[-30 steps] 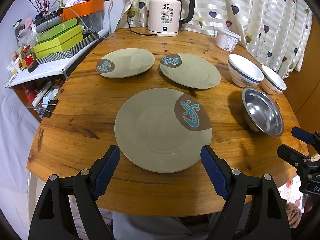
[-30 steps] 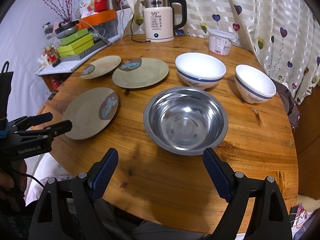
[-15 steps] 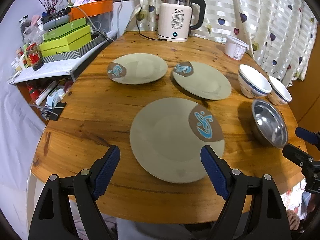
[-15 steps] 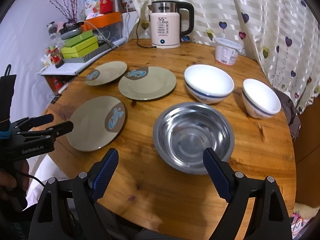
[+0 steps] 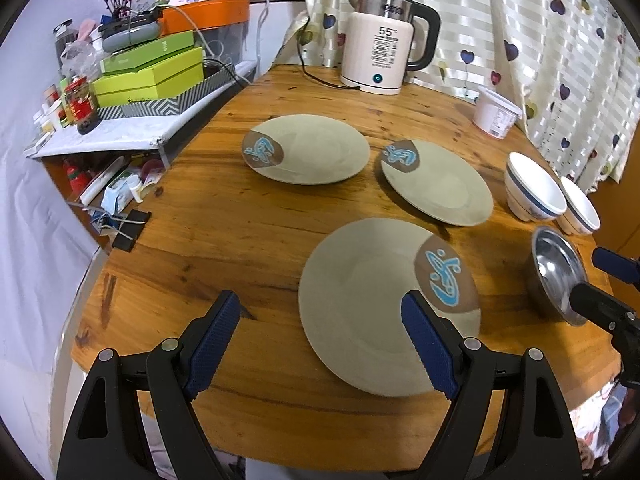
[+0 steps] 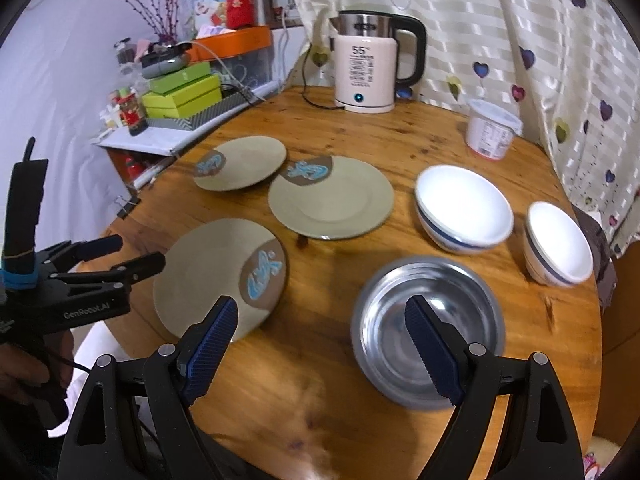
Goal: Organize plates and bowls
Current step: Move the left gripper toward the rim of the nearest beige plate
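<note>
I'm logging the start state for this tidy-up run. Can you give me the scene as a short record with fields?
surface: round wooden table
plates: near plate, far-left plate, far-right plate; all lie flat, unstacked
bowls: steel bowl, large white bowl, small white bowl; none nested
other items: electric kettle, white tub
left gripper: open, empty, by the near plate
right gripper: open, empty, by the steel bowl

Both wrist views low over the table's (image 5: 248, 232) near edge, facing the shared dishes.
</note>
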Available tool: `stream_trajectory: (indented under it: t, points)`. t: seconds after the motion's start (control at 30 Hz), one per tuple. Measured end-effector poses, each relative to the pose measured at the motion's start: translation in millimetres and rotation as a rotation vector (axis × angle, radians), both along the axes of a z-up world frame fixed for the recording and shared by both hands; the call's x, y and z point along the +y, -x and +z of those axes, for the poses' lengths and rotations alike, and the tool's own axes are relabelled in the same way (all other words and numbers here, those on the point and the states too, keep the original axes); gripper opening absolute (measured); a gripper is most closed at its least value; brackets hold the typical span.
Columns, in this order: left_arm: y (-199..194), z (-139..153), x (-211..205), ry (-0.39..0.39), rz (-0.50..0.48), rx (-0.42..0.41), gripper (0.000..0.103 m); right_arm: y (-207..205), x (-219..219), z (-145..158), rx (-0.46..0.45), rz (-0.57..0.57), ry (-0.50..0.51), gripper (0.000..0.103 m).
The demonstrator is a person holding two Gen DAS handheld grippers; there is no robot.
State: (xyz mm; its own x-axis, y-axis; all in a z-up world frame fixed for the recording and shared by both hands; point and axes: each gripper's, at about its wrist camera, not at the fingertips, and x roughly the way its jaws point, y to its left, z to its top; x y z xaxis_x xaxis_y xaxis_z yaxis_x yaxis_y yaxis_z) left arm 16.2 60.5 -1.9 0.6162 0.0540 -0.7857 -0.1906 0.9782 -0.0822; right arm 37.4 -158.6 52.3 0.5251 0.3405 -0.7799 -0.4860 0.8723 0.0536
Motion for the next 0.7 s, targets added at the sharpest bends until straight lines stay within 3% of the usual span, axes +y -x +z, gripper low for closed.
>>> stream_trajectory:
  t: [0.7]
  points:
    - [-47, -1, 50, 0.068, 0.051, -0.016, 0.083, -74, 67, 6, 0.032, 0.130, -0.010, 0.077]
